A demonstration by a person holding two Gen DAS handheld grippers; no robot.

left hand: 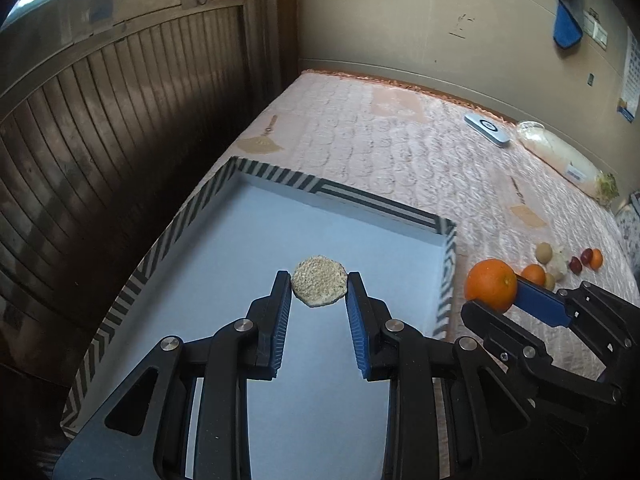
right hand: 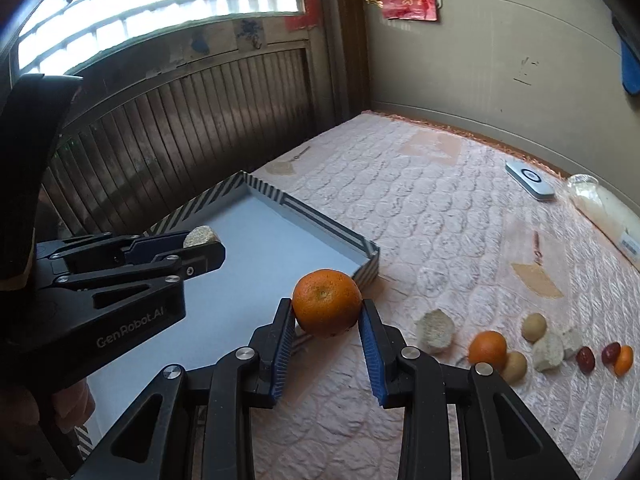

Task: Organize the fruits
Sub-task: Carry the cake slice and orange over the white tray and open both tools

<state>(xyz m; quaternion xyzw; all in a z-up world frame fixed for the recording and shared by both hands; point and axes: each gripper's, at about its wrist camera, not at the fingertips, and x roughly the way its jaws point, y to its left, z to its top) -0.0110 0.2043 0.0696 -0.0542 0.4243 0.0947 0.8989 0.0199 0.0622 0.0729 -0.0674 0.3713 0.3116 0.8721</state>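
Note:
My left gripper (left hand: 319, 286) is shut on a flat, round, grainy beige piece (left hand: 319, 286) and hangs over the white floor of a shallow box (left hand: 280, 178) with black-and-white striped walls. My right gripper (right hand: 327, 312) is shut on an orange (right hand: 327, 303), held near the box's right corner (right hand: 370, 264). The left wrist view shows that orange (left hand: 491, 283) beside the box wall. In the right wrist view the left gripper (right hand: 202, 242) with its beige piece (right hand: 201, 236) is over the box. More fruit lies on the quilt: an orange (right hand: 487, 350), tan round fruits (right hand: 534, 327), red dates (right hand: 585, 359).
A pink quilted bed (left hand: 380, 148) carries everything. Pale rough chunks (right hand: 435, 331) lie among the fruit. A white flat device (left hand: 487, 129) and a bagged white bundle (left hand: 560, 156) rest near the back wall. Dark wooden slats (left hand: 100, 140) border the bed's left side.

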